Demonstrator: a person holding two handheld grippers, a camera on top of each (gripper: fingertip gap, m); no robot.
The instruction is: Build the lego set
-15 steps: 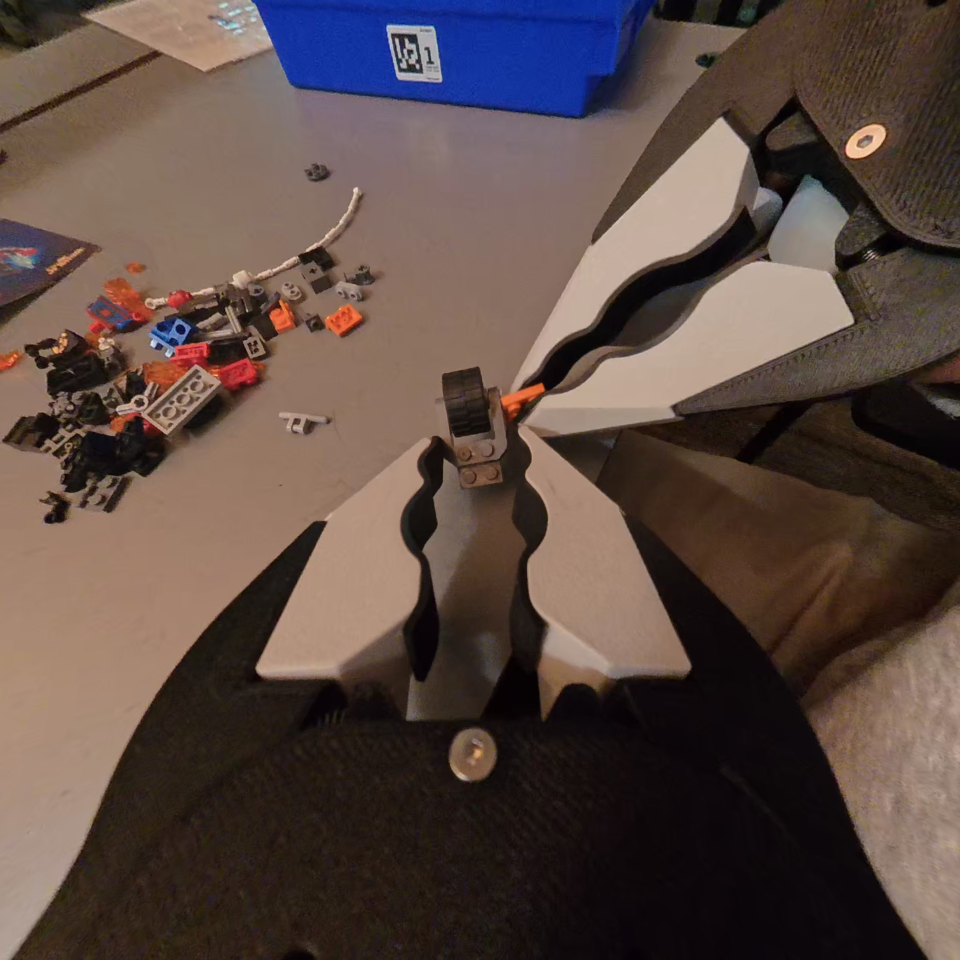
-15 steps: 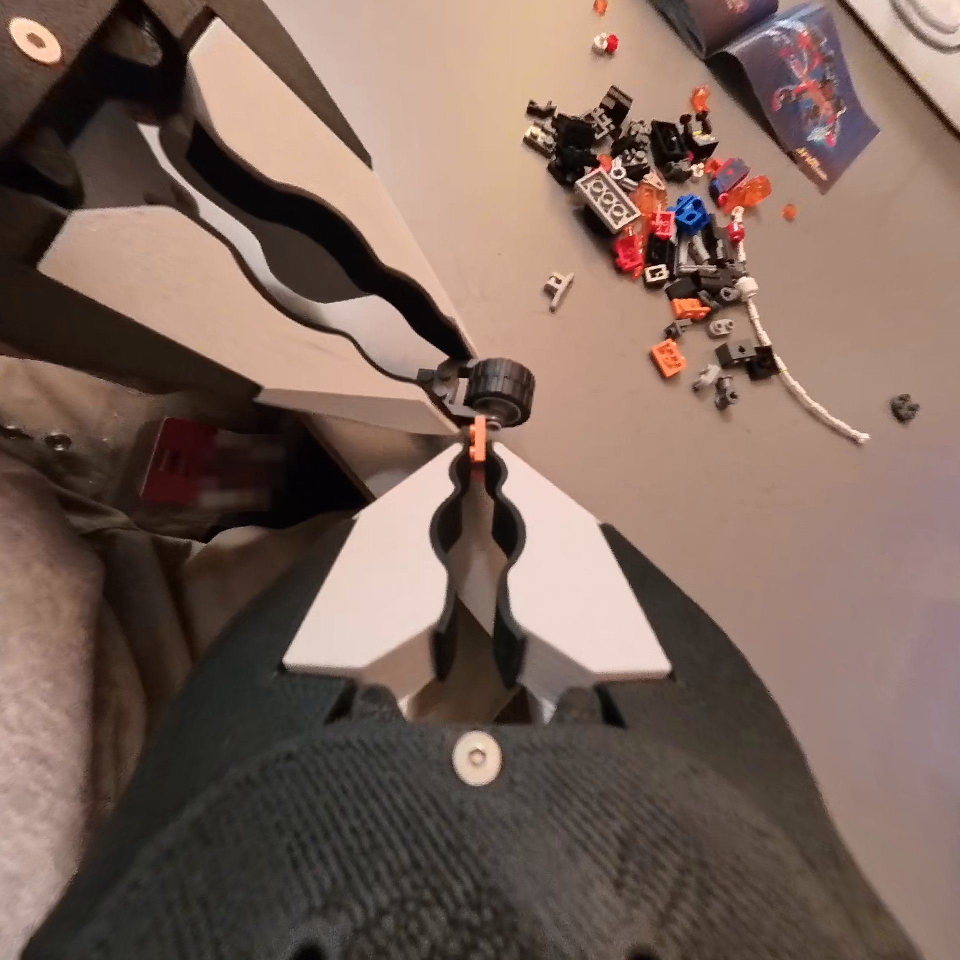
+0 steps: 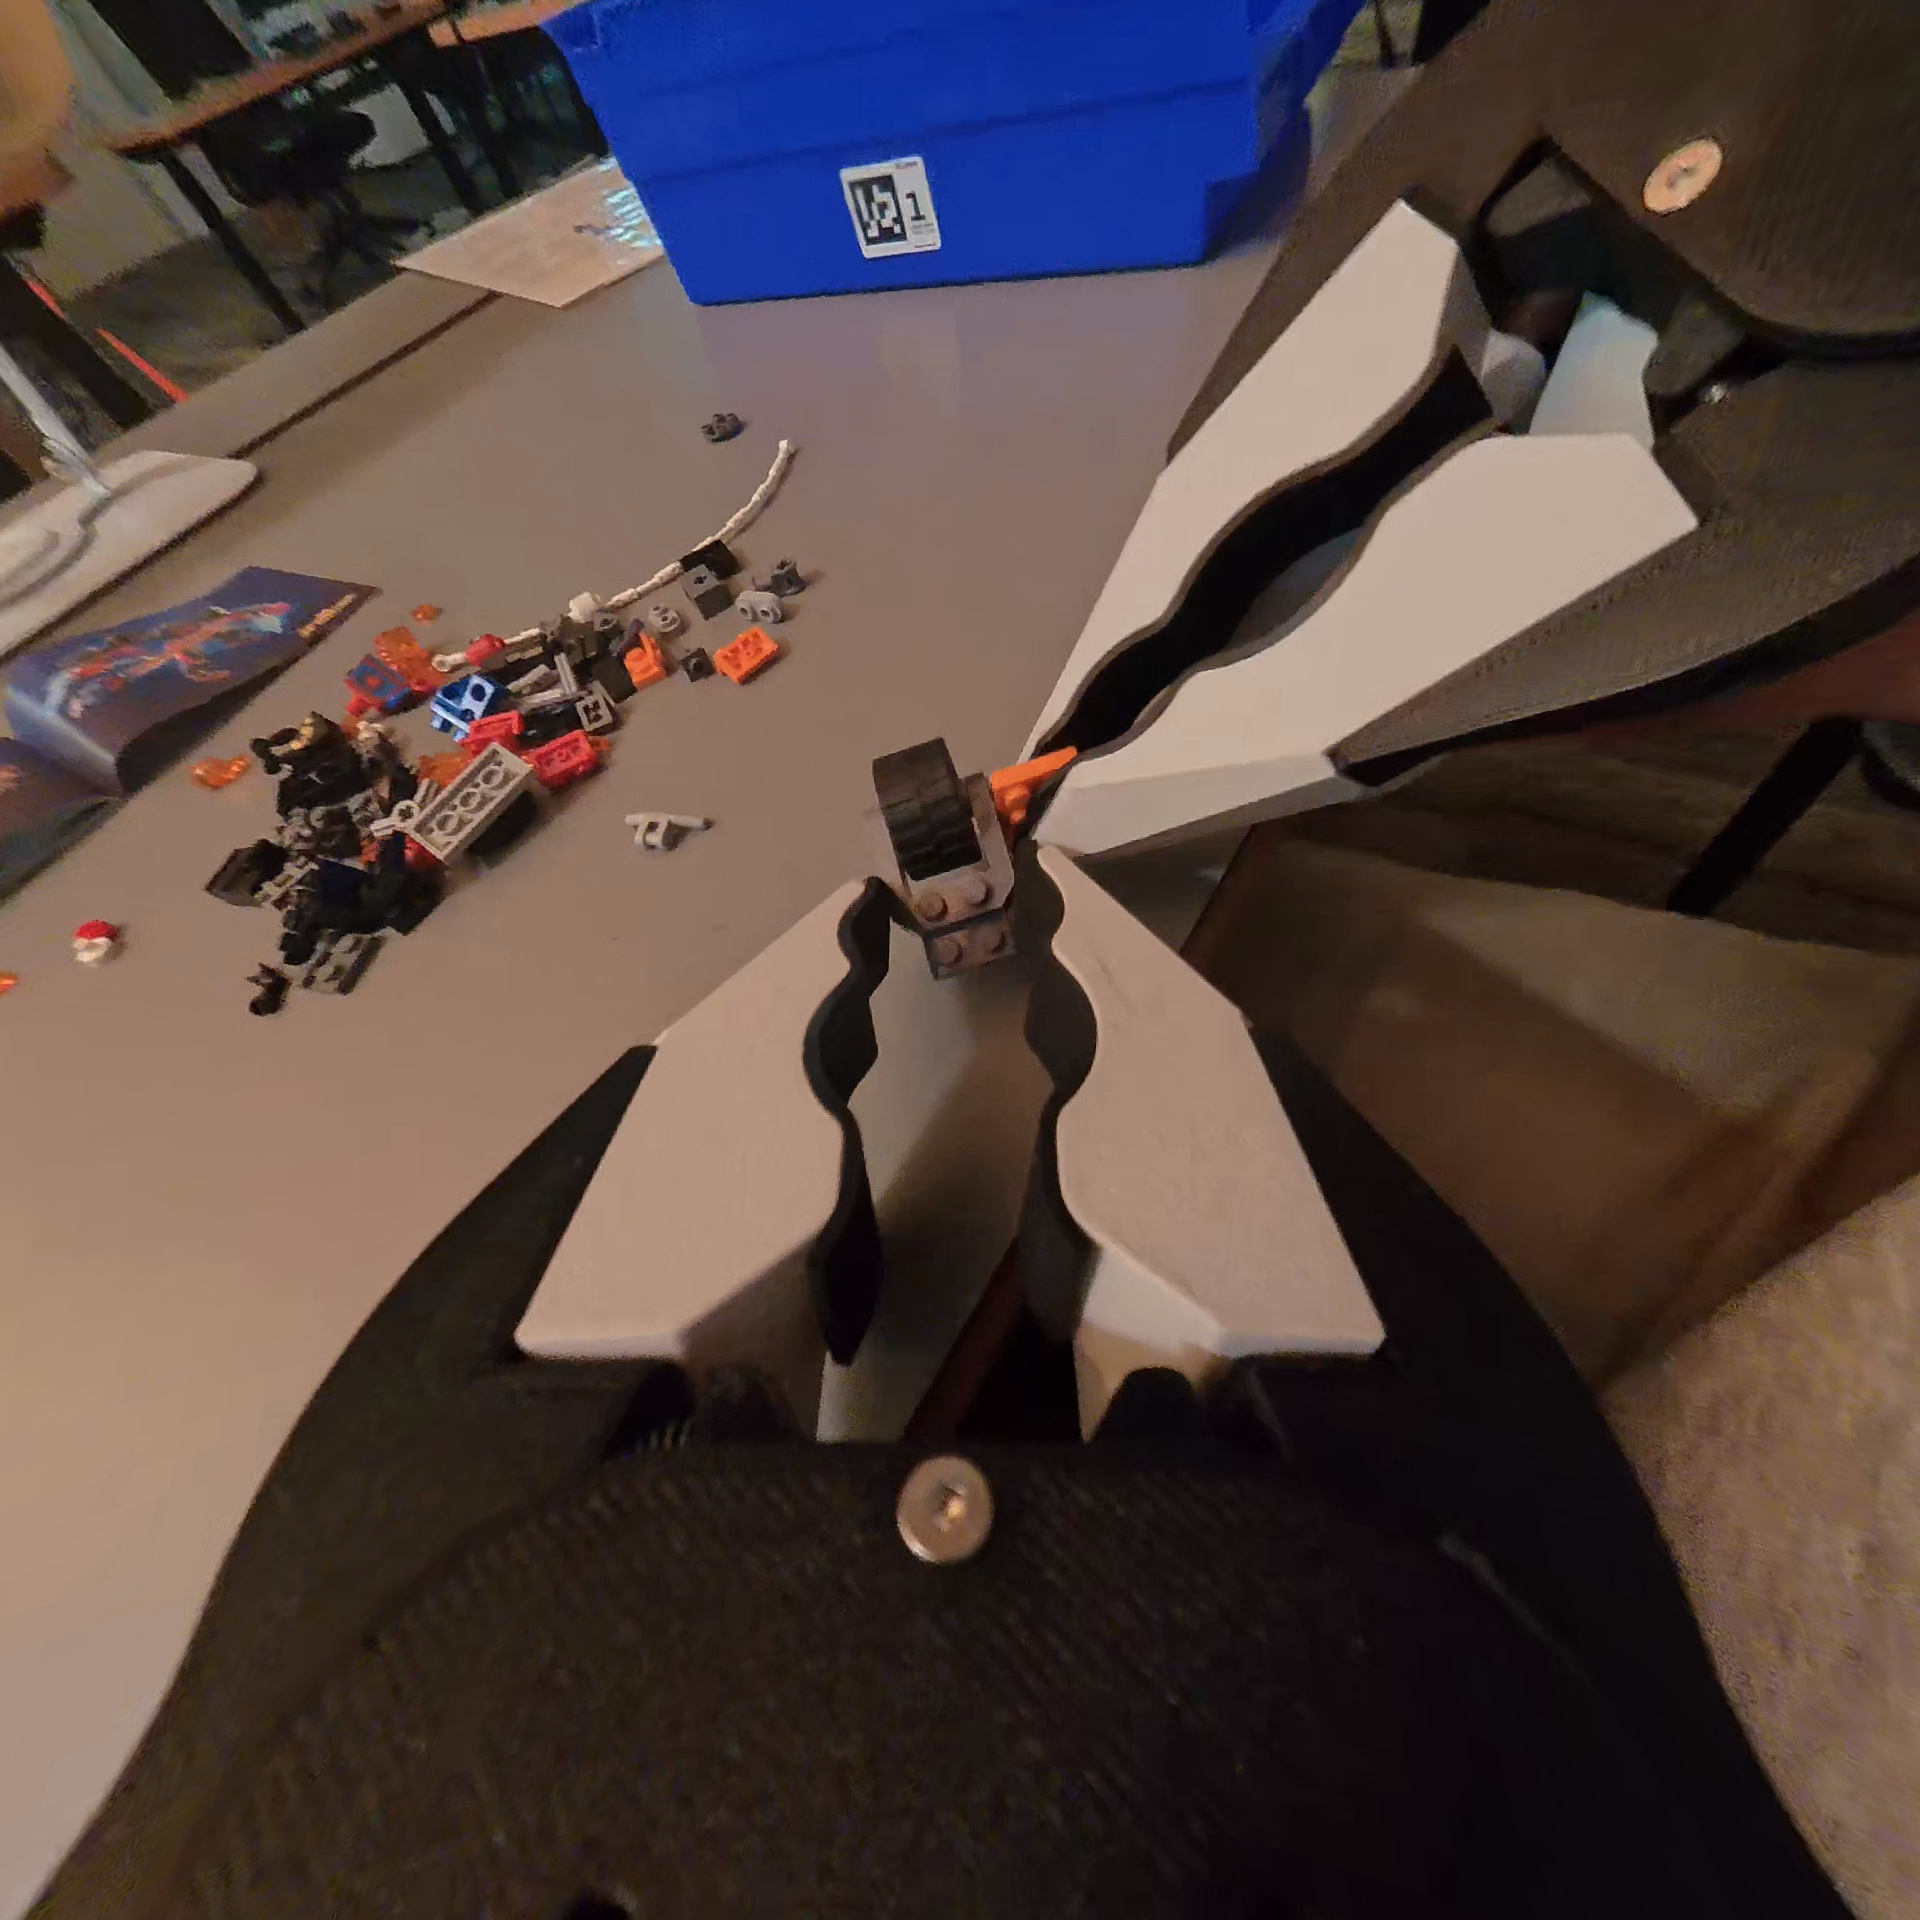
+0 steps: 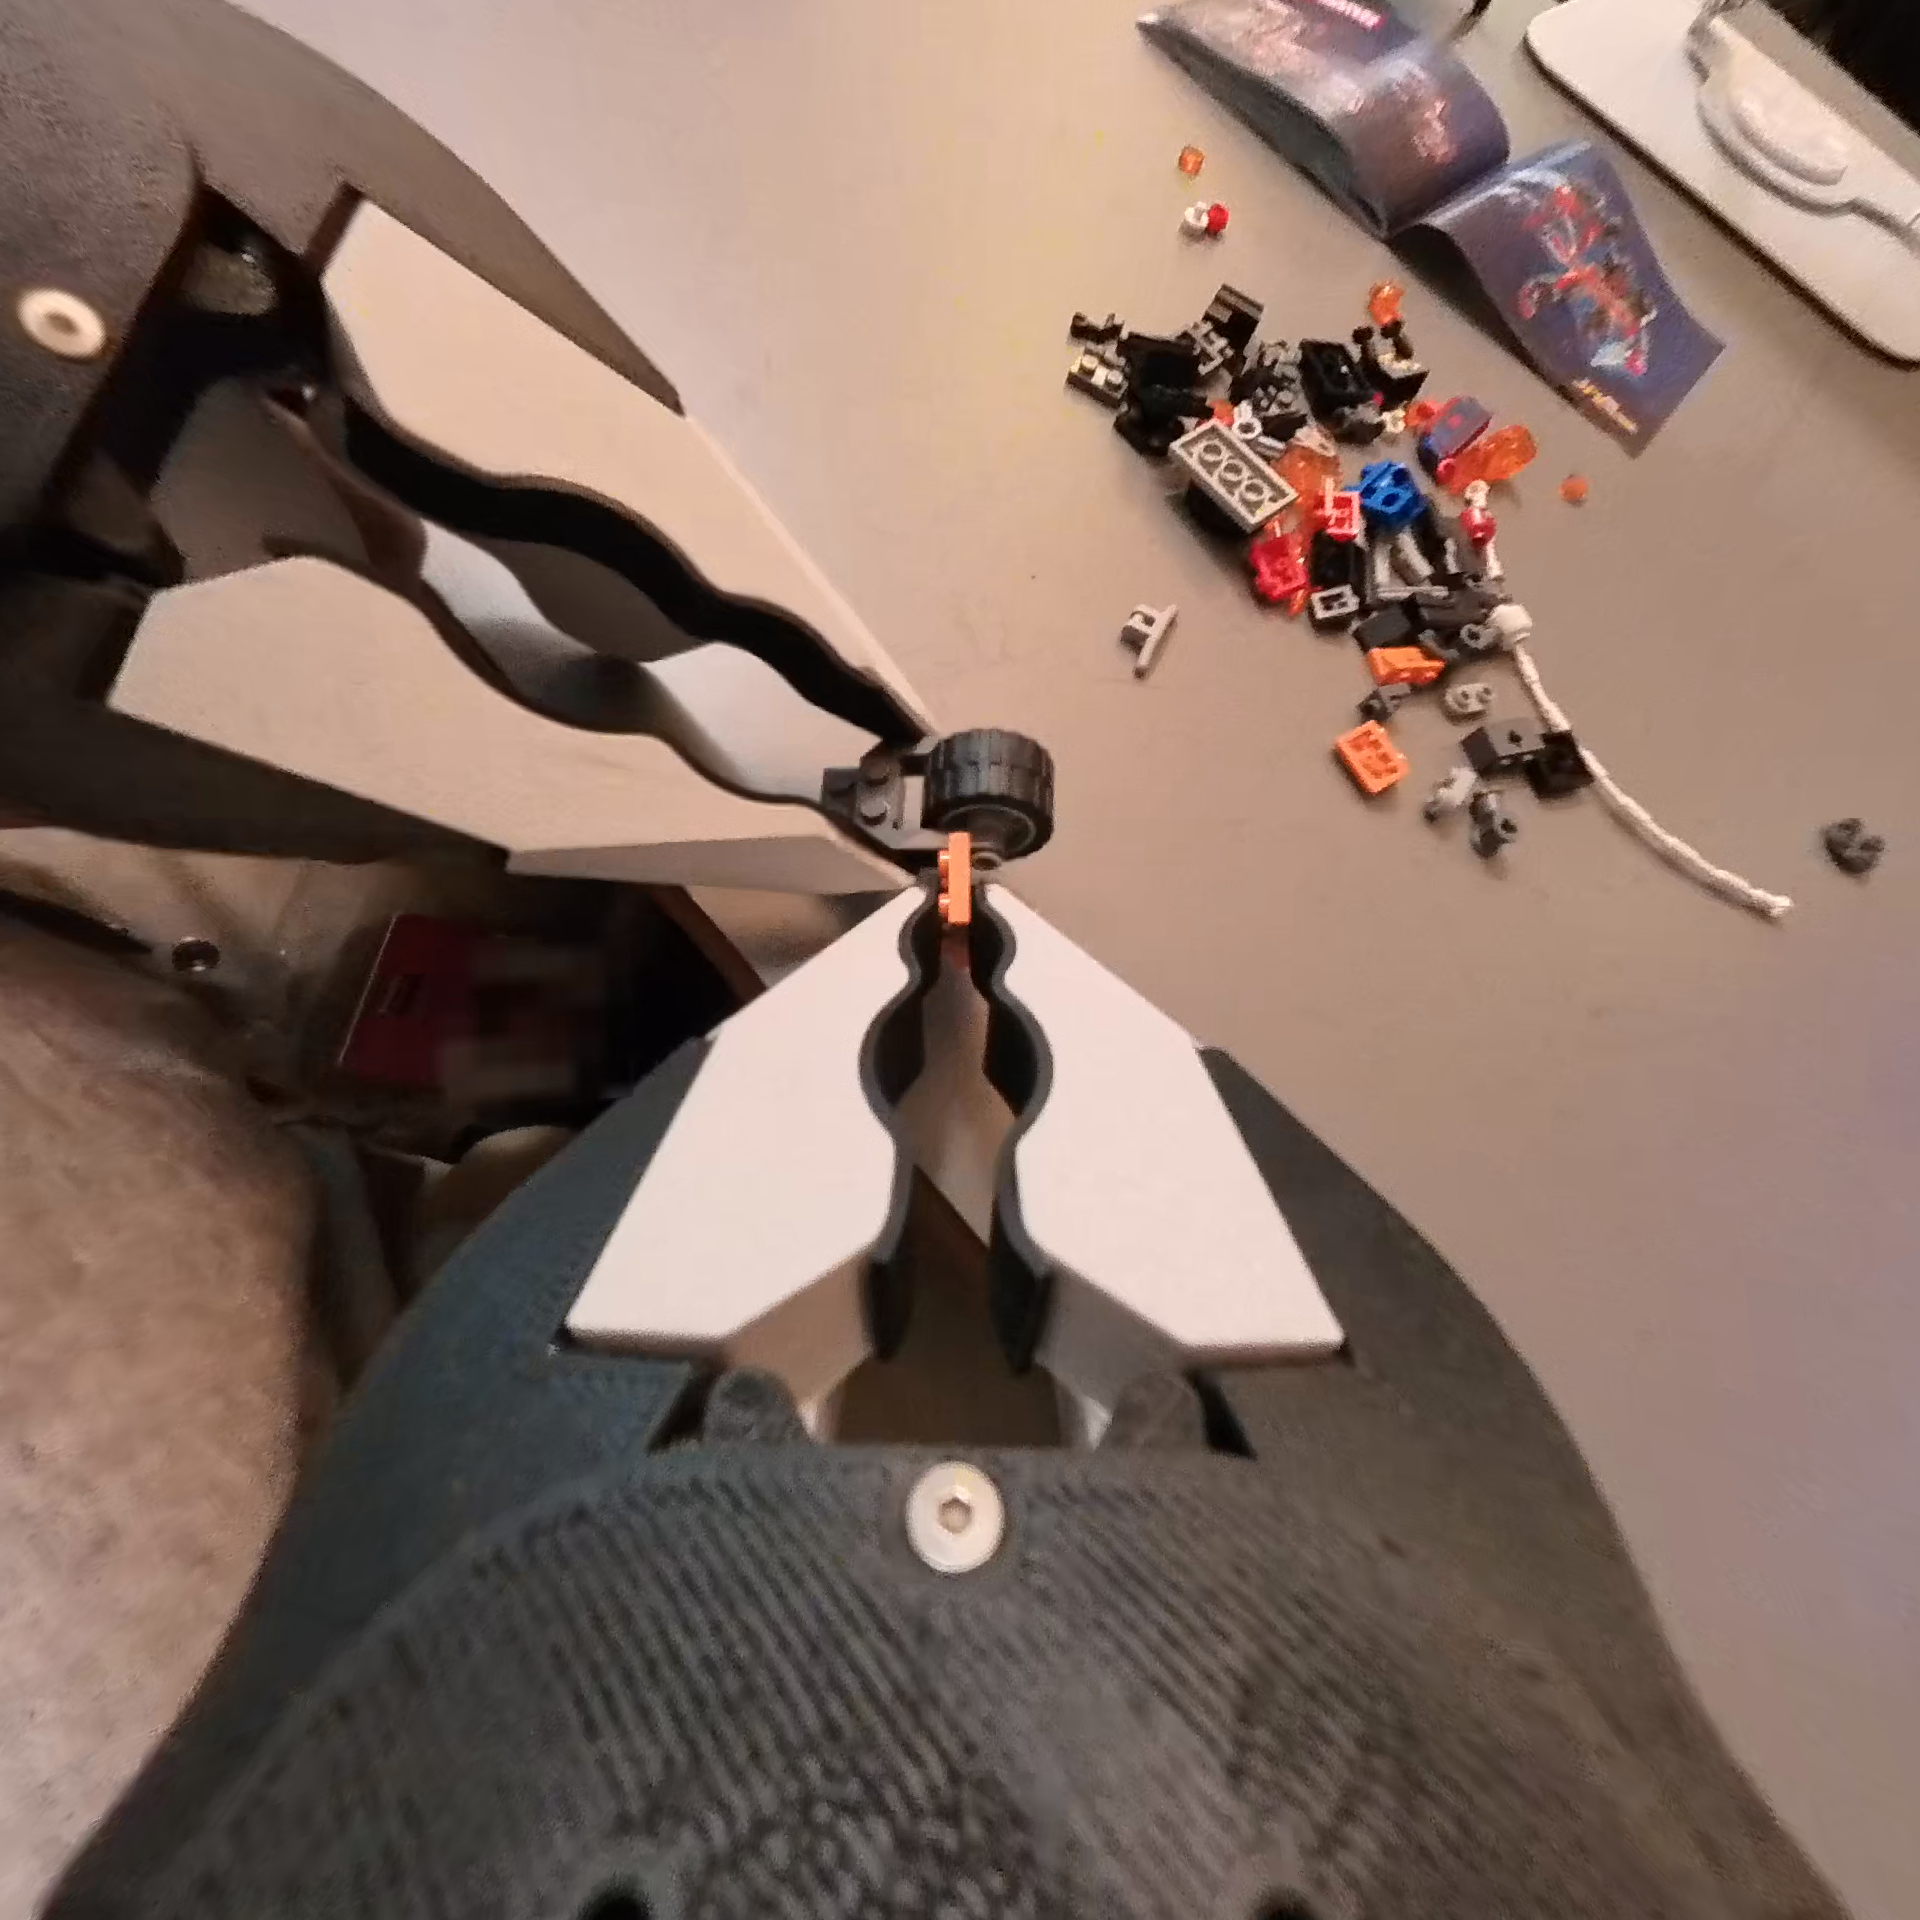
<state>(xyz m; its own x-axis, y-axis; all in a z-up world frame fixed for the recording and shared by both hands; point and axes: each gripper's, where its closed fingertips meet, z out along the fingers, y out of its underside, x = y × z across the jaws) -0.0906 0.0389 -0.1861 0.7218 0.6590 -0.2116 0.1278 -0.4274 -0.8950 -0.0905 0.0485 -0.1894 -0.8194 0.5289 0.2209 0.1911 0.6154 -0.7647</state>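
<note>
Over the near edge of the table (image 3: 935, 468), just beside the person's lap (image 3: 1558, 1091), the two tools meet tip to tip. The left gripper (image 3: 961, 883) is clenched on a small wheel assembly (image 3: 925, 800), pinching its grey studded bracket so the black tyre stands clear above the fingertips. The right gripper (image 4: 954, 904) is clamped on a thin orange piece (image 4: 954, 878), whose free end touches the side of the assembly at the wheel's hub. Against the picture half a second ago, neither grip has altered: same bracket, same orange sliver, same contact point, as far as I can tell (whether the orange piece has pushed in any deeper is too fine to judge). What has changed is the attitude of the pair. The left tool now points higher, so the blue bin (image 3: 935, 83) at the far edge shows more of its wall and the room behind it comes into view, where before only the tabletop showed. The loose pile of bricks (image 3: 468, 748) well apart toward the table's middle, the white chain (image 3: 727, 530) beyond it, the lone grey piece (image 3: 665, 828) and the booklet (image 3: 187, 655) lie as they did.
</note>
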